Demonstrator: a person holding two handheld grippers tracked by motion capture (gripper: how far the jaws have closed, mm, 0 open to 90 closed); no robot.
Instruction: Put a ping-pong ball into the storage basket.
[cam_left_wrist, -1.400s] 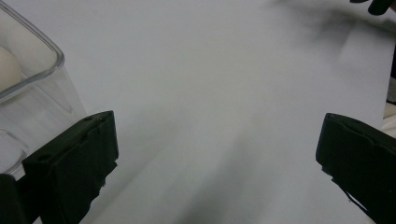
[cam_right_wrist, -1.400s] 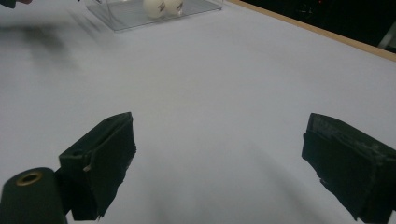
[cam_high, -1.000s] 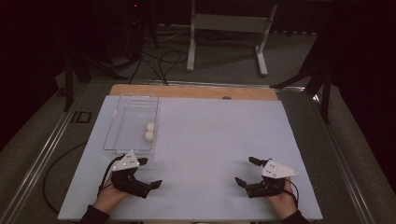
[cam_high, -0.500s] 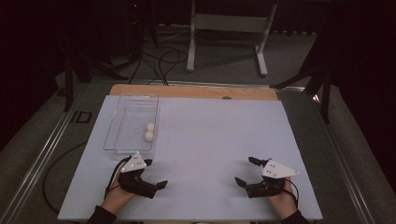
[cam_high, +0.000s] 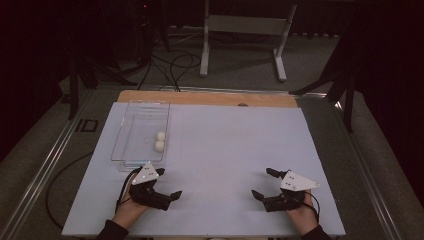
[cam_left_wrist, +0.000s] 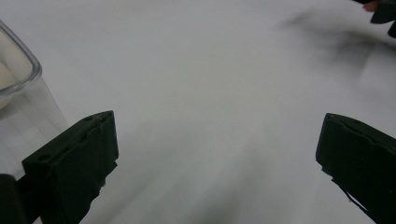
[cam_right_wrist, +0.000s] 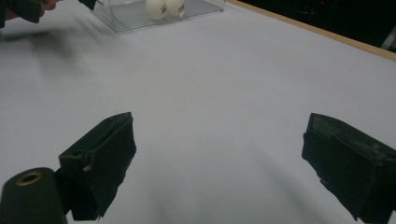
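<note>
A clear plastic container (cam_high: 121, 141) stands on the left of the white table, with two white balls (cam_high: 160, 140) lying side by side in it. My left gripper (cam_high: 169, 183) rests just in front of the container's near end, open and empty. In the left gripper view the jaws (cam_left_wrist: 215, 154) stand wide apart over bare table, with the container's corner (cam_left_wrist: 18, 74) at the left. My right gripper (cam_high: 263, 183) lies open at the front right, also empty. The right gripper view looks past its open gripper (cam_right_wrist: 219, 158) to the balls (cam_right_wrist: 157, 7) in the container (cam_right_wrist: 205, 8).
A white sheet covers the table (cam_high: 235, 145), and a wooden strip (cam_high: 210, 98) shows along its far edge. Behind the table a metal stand (cam_high: 245, 30) and cables (cam_high: 170, 65) lie on the dark floor. A rail (cam_high: 45, 170) runs along the left side.
My left gripper has shifted a little to the right, staying open. The right gripper, the container and the balls have not moved.
</note>
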